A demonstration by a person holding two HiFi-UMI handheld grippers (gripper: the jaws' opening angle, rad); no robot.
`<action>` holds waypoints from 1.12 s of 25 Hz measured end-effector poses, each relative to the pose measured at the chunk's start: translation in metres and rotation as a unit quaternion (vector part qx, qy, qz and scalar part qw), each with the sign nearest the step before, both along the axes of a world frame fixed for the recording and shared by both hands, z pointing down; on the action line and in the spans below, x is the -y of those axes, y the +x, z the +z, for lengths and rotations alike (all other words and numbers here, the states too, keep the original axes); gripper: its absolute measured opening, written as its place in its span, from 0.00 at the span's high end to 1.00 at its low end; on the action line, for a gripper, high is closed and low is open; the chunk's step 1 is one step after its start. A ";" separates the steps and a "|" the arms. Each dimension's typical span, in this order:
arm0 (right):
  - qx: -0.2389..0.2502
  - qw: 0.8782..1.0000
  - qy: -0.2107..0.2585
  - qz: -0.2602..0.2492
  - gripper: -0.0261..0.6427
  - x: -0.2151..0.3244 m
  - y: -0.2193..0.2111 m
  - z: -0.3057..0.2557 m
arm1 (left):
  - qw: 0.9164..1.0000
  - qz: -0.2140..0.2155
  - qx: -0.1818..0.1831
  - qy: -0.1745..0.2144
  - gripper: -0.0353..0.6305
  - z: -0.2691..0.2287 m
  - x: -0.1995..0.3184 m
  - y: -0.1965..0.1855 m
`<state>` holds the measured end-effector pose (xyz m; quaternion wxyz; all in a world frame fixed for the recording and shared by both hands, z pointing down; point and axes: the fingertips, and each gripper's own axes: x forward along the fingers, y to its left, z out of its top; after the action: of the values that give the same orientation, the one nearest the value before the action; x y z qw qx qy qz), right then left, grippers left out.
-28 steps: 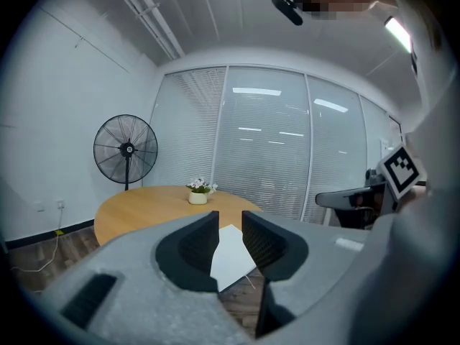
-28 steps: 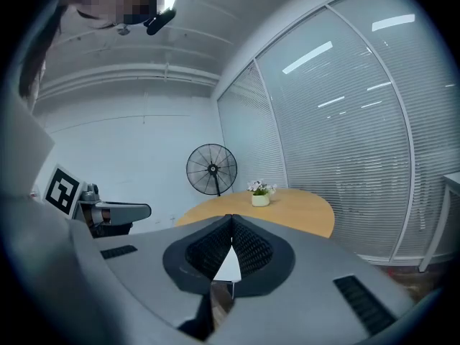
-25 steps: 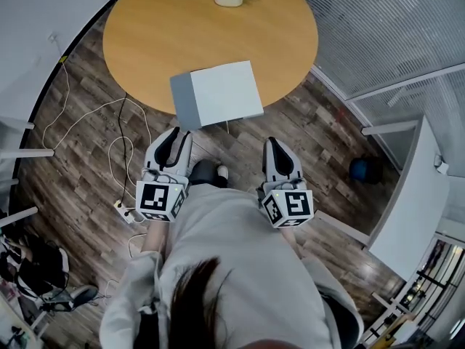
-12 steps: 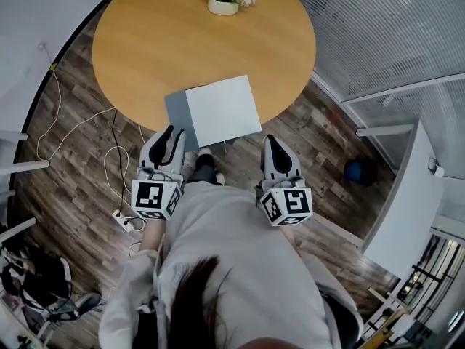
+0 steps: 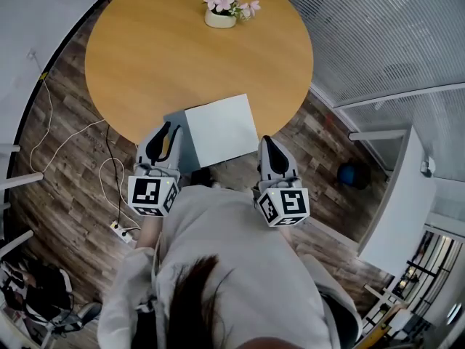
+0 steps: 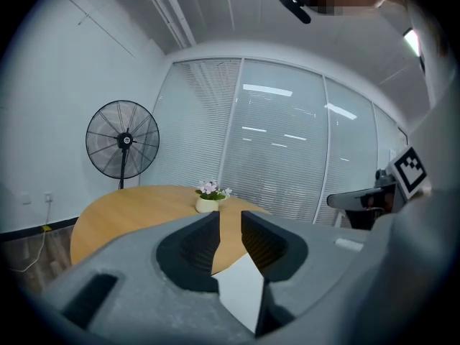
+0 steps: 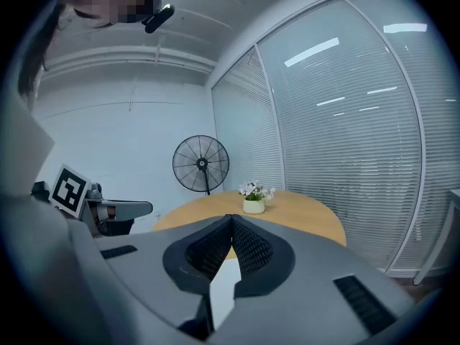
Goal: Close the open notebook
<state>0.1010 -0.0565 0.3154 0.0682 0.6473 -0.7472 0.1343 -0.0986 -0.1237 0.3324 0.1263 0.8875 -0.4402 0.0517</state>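
The person is closing in on the bench [image 5: 138, 57] — across the last second the head view is showing the round top sliding nearer, and the notebook [image 5: 220, 128], which was well ahead of both grippers, is now sitting between them. It is lying open at the bench's near rim: a white page is facing up on the right and a grey half is lying to its left. The flower pot [image 5: 220, 18] is standing well apart at the far side.

The left gripper [image 5: 166, 131] is now reaching over the bench's rim, just beside the grey half. Its fingers [image 6: 269, 239] are standing apart with nothing between them, and they have just been closing a little. In the left gripper view the white page is showing only beyond and below the gap, not inside it. The right gripper [image 5: 267, 145] is hanging just beside the white page's right edge. Its fingers are meeting at the tips and gripping nothing.

For the task, this is looking like the end of the approach and not yet the closing itself: neither gripper is touching the notebook, and both halves are still lying spread. With one gripper on each side, either one is seeming well placed to get under a half and fold it over — most likely from an outer edge, though which side is going to be chosen cannot be told.
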 end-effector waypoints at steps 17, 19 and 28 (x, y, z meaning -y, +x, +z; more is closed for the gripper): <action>-0.011 0.999 -0.005 -0.037 0.96 0.032 -0.028 0.007 | 0.999 -0.050 -0.005 -0.016 0.79 0.011 0.010 -0.045; -0.011 0.999 -0.004 -0.046 0.96 0.035 -0.033 0.007 | 0.998 -0.057 -0.005 -0.016 0.79 0.011 0.008 -0.049; -0.013 0.995 -0.002 -0.098 0.96 0.051 -0.045 0.005 | 0.995 -0.101 -0.005 -0.027 0.79 0.017 0.001 -0.066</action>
<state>0.0563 -0.1075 0.3206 0.0919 0.5722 -0.8060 0.1205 -0.1641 -0.1245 0.3493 0.1569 0.8352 -0.5251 0.0463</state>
